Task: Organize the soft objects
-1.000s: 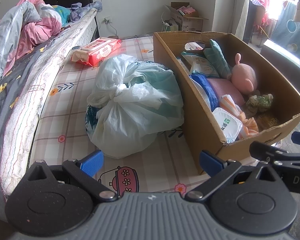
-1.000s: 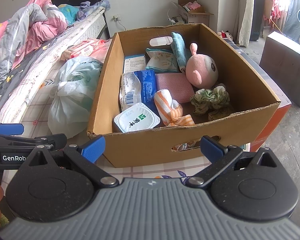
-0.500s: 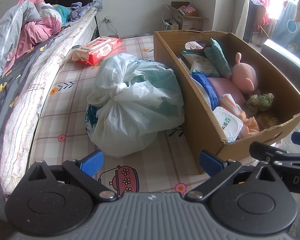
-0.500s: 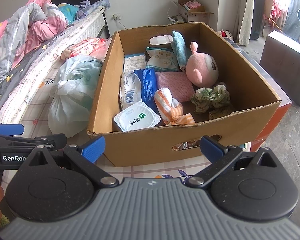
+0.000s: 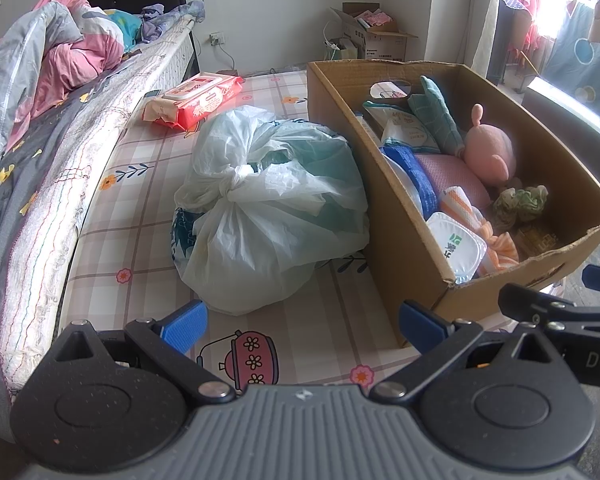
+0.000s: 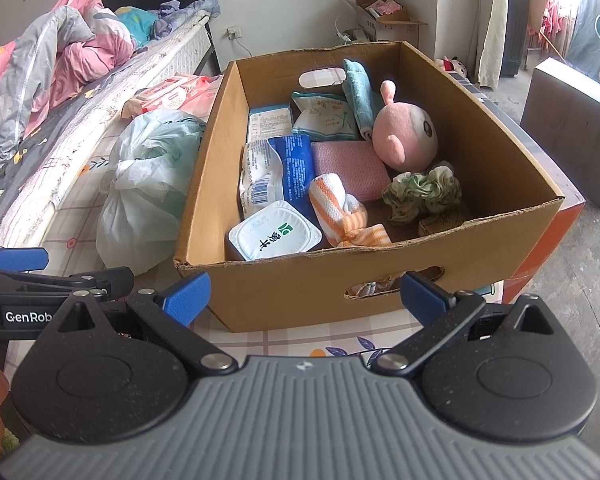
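Both claws, left (image 5: 300,320) and right (image 6: 306,292), are hanging released and empty off the mattress's near edge. The box (image 6: 380,292) is sitting at that edge holding the soft things, likely gathered for sorting, while the bag (image 5: 268,216) is leaning against its left wall.

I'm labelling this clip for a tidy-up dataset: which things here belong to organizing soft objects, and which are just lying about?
Job:
cardboard box
pink plush toy
orange-striped towel
pink sponge
green bath pouf
teal cloth

Lying about:
tied plastic bag
red wet-wipes pack
bedding
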`<state>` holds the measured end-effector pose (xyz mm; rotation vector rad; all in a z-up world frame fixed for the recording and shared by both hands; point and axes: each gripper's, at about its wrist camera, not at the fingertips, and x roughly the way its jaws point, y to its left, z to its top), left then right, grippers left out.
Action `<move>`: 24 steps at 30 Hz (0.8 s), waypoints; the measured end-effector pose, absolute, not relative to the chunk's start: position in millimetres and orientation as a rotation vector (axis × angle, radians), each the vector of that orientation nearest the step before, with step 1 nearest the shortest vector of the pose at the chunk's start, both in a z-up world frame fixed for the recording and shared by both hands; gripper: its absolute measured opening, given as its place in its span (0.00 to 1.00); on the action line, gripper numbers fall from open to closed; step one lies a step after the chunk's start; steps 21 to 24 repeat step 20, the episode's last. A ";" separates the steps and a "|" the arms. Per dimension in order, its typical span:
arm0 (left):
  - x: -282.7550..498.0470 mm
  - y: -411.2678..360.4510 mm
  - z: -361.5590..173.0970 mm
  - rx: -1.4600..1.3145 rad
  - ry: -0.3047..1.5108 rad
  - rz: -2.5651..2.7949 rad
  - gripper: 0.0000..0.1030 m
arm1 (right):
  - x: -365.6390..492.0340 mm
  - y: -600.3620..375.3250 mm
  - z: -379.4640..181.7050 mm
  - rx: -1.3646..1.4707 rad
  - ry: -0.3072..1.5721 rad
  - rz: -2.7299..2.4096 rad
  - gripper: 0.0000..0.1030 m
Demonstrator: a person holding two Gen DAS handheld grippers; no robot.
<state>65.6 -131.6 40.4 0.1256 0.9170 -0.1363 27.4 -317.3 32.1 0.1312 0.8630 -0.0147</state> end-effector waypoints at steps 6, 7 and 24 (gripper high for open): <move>65.7 -131.5 40.5 0.126 0.917 -0.136 0.99 | 27.0 -316.4 30.8 0.133 0.864 -0.014 0.99; 65.7 -131.4 40.6 0.126 0.917 -0.136 0.99 | 27.2 -317.0 31.0 0.133 0.864 -0.014 0.99; 65.2 -130.9 40.3 0.126 0.918 -0.136 0.99 | 26.7 -315.4 29.8 0.134 0.865 -0.014 0.99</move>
